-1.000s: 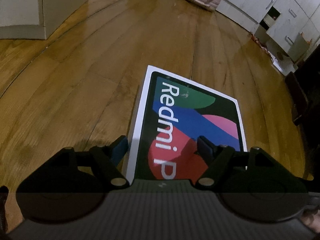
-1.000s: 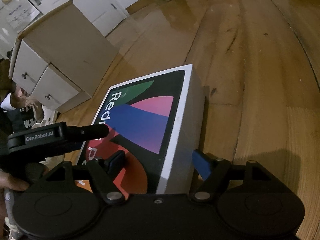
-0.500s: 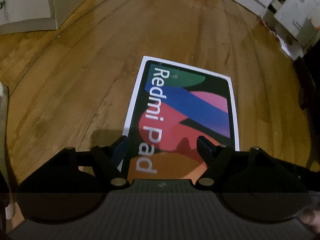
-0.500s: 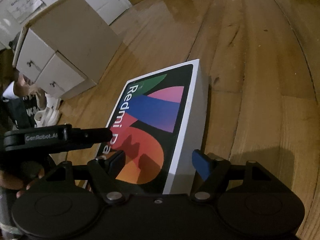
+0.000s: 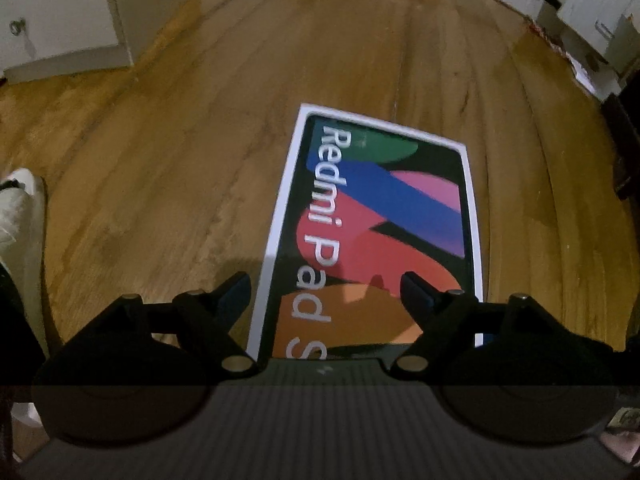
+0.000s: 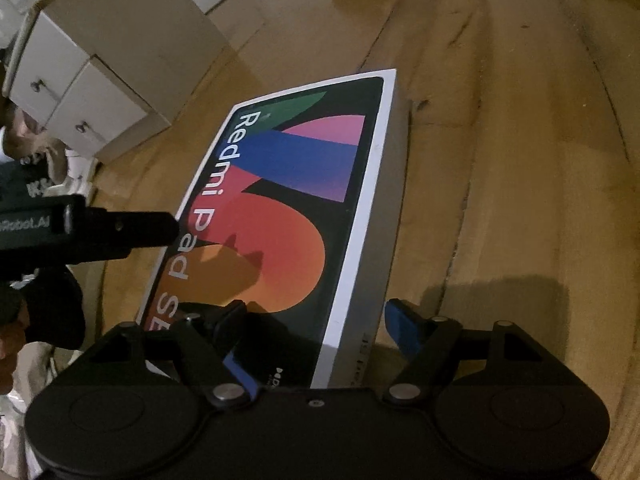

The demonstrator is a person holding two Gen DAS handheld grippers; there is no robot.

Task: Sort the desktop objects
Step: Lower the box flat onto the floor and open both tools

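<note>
A white-edged Redmi Pad SE box (image 5: pixel 384 216) with a colourful lid lies flat on the wooden floor. My left gripper (image 5: pixel 322 280) hangs over its near end with its jaws opening. One fingertip (image 5: pixel 236 290) is outside the box's left edge and the other is above the lid, neither touching. My right gripper (image 6: pixel 316 306) straddles the box's (image 6: pixel 288 208) right long edge, open, one finger over the lid and one beyond the grey side. In the right wrist view, the left gripper (image 6: pixel 160 228) reaches in from the left above the lettering.
A white drawer cabinet (image 6: pixel 80 92) stands left of the box, also seen at the top left as cabinet (image 5: pixel 60 20). More white cabinets (image 5: pixel 592 0) line the far right, with dark furniture (image 5: pixel 628 140) below them. A pale shoe-like thing (image 5: pixel 20 216) lies at the left edge.
Both grippers drew back toward the box's near end, so more of the lettering shows. The left gripper rose a little and its jaws spread wider. The box stayed on the floor.
</note>
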